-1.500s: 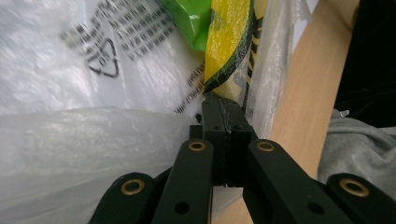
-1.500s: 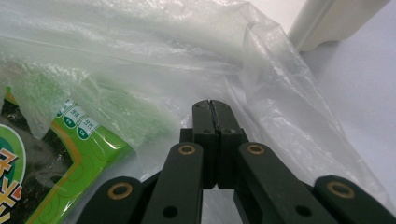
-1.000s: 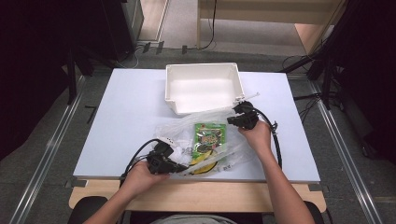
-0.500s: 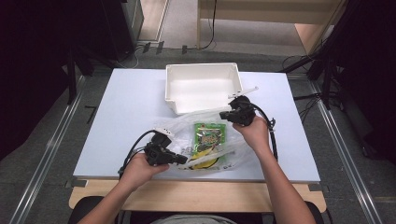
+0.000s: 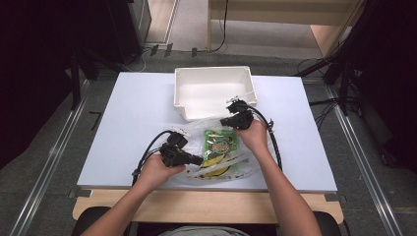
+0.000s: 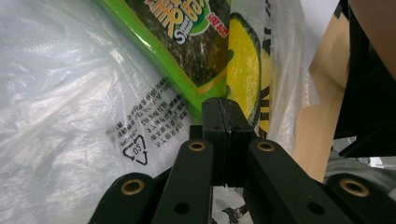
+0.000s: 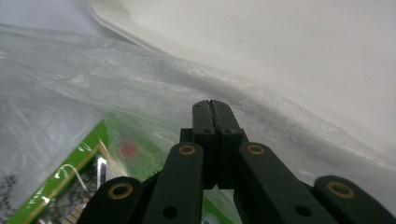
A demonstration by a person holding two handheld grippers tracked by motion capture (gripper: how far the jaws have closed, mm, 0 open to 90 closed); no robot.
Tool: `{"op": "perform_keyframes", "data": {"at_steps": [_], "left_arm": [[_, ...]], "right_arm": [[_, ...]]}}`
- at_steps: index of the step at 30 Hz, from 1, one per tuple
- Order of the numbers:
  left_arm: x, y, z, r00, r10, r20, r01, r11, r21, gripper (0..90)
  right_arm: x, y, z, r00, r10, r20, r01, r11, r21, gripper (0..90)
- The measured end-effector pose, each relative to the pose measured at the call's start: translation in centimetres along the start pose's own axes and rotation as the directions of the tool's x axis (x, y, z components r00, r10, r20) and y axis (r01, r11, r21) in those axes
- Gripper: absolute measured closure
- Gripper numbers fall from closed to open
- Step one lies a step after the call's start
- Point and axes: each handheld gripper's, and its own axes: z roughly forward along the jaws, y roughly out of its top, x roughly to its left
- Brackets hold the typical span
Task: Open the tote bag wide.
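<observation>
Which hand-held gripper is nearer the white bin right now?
Right. The right hand-held gripper sits just at the front edge of the white bin, over the plastic bag. The left hand-held gripper is farther back, at the bag's near-left side.

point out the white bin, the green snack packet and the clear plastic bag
white bin (image 5: 183,93), high view, on its left wall
green snack packet (image 5: 221,142), high view, middle of its printed face
clear plastic bag (image 6: 60,102), left gripper view, crinkled film beside the recycling mark

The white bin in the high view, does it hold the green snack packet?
No, the white bin looks empty, and the green snack packet lies inside the clear plastic bag on the table, nearer the person.
</observation>
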Motion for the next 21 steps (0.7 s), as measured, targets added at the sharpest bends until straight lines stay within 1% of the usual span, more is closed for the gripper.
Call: {"op": "perform_keyframes", "data": {"at_steps": [2, 6, 7, 8, 10, 11, 13, 16, 19, 21], "left_arm": [[0.0, -0.3, 0.3, 1.0, -0.003, -0.001, 0.003, 0.9999, 0.011, 90.0], [-0.1, -0.9, 0.7, 1.0, 0.001, 0.004, -0.001, 0.9998, 0.022, 90.0], [-0.2, -1.0, 0.7, 0.9999, 0.0, 0.01, 0.0, 0.9997, 0.024, 90.0], [-0.3, -1.1, 0.7, 0.9999, 0.002, 0.01, -0.002, 0.9997, 0.026, 90.0], [-0.4, -1.3, 0.8, 0.9998, 0.007, 0.018, -0.008, 0.9994, 0.034, 90.0], [-0.6, -1.5, 0.9, 0.9998, 0.013, 0.015, -0.014, 0.9992, 0.037, 90.0], [-0.8, -1.8, 0.9, 0.9995, 0.017, 0.025, -0.018, 0.9986, 0.049, 90.0], [-0.8, -2.1, 0.9, 0.9995, 0.02, 0.027, -0.021, 0.9982, 0.056, 90.0], [-0.7, -1.7, 0.3, 0.9995, 0.011, 0.028, -0.012, 0.9994, 0.032, 90.0], [-0.7, -1.1, -0.4, 0.9996, 0.017, 0.022, -0.017, 0.9997, 0.017, 90.0]], "right_arm": [[0.0, -0.3, 0.6, 1.0, 0.004, -0.003, -0.004, 1.0, 0.016, 90.0], [-0.1, -0.7, 1.4, 1.0, -0.003, 0.006, 0.003, 0.999, 0.042, 90.0], [-0.1, -0.8, 1.4, 1.0, -0.002, 0.003, 0.001, 0.999, 0.033, 90.0], [-0.1, -0.8, 1.3, 1.0, 0.007, 0.001, -0.007, 0.999, 0.037, 90.0], [-0.1, -0.8, 1.4, 1.0, -0.004, 0.007, 0.004, 0.999, 0.035, 90.0], [0.0, -0.8, 1.4, 0.9999, -0.011, 0.01, 0.01, 0.999, 0.034, 90.0], [0.1, -0.8, 1.4, 0.9997, -0.014, 0.018, 0.013, 0.999, 0.037, 90.0], [0.2, -0.8, 1.4, 0.9997, -0.015, 0.022, 0.014, 0.999, 0.034, 90.0], [0.2, -0.8, 1.2, 0.9997, -0.01, 0.021, 0.009, 0.999, 0.033, 90.0], [0.2, -0.7, 0.9, 0.9998, -0.009, 0.015, 0.009, 1.0, 0.024, 90.0]]}}
